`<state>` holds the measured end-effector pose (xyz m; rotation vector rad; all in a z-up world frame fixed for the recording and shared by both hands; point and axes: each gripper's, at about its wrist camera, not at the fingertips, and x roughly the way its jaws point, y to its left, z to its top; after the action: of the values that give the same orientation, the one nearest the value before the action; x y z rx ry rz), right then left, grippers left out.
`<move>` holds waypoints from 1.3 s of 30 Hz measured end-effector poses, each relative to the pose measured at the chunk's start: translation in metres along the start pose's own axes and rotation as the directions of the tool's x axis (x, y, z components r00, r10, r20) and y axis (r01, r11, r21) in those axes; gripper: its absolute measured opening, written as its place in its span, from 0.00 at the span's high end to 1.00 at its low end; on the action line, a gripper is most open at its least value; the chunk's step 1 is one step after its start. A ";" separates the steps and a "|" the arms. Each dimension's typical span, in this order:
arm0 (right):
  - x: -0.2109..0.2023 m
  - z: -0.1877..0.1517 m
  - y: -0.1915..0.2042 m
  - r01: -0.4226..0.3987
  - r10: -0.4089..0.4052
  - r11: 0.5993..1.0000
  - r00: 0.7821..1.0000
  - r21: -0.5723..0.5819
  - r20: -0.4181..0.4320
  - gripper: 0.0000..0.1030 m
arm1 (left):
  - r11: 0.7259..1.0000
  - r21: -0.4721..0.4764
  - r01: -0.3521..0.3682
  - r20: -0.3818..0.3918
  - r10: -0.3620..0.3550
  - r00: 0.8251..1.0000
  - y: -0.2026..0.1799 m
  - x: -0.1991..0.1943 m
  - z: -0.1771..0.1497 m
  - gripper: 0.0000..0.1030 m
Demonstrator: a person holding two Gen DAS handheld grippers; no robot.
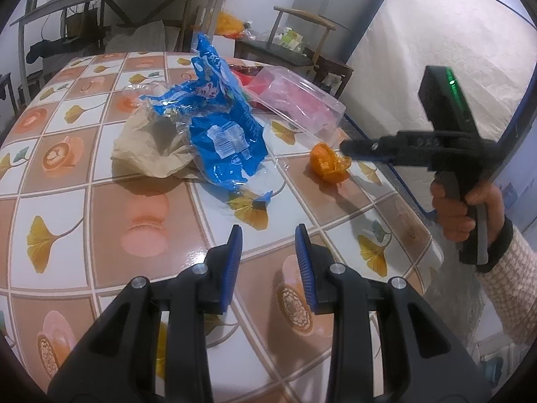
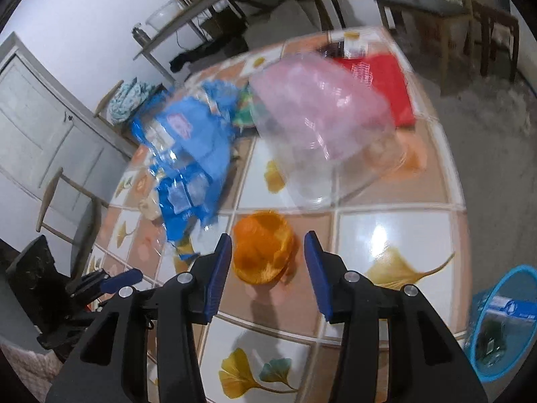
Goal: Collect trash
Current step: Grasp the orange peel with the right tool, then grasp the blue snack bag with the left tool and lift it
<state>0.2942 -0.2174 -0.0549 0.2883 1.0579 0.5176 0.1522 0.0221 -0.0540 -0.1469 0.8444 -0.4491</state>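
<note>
An orange peel (image 1: 324,163) (image 2: 261,248) lies on the tiled table (image 1: 100,218) near its right edge. My right gripper (image 2: 268,238) is open just above it, and the peel shows in the gap with the blue pads clear of it. In the left wrist view the right gripper (image 1: 347,149) has its tip right beside the peel, held by a hand (image 1: 463,208). My left gripper (image 1: 268,231) hangs open and empty over the near part of the table. A crumpled blue wrapper (image 1: 218,124) (image 2: 191,154) rests on a brown paper bag (image 1: 147,147).
A clear plastic container (image 1: 298,100) (image 2: 319,127) lies tipped behind the peel, with a red packet (image 2: 386,80) beyond it. A blue mesh bin (image 2: 500,329) holding some trash stands on the floor off the table's right edge. Chairs and a shelf stand behind.
</note>
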 end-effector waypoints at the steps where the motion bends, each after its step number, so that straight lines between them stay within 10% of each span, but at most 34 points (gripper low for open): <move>1: 0.006 0.000 0.001 0.006 -0.006 1.000 1.000 0.003 -0.009 0.57 | 1.000 -0.002 -0.003 0.001 0.003 1.000 0.001 0.000 0.000 0.70; 14: 0.021 -0.007 0.008 0.121 -0.121 0.993 0.993 -0.012 0.010 0.83 | 0.999 -0.021 -0.041 0.004 0.041 0.999 0.013 -0.004 0.006 0.71; 26: 0.005 -0.025 0.006 0.168 -0.167 0.986 0.984 -0.007 0.067 0.87 | 0.998 -0.001 -0.066 -0.008 0.066 0.998 0.021 0.003 0.044 0.70; 34: -0.005 -0.042 -0.007 0.128 -0.132 0.990 0.988 0.055 0.081 0.87 | 0.952 0.242 -0.187 -0.011 0.195 0.981 -0.004 0.050 0.085 0.48; 39: -0.003 -0.044 -0.005 0.131 -0.135 0.990 0.986 0.050 0.094 0.87 | 0.959 0.202 -0.200 0.003 0.204 0.979 -0.001 0.070 0.119 0.39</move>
<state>0.2553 -0.2238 -0.0756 0.2761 0.9869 0.3573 0.2816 -0.0161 -0.0231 0.1304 0.8165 -0.3412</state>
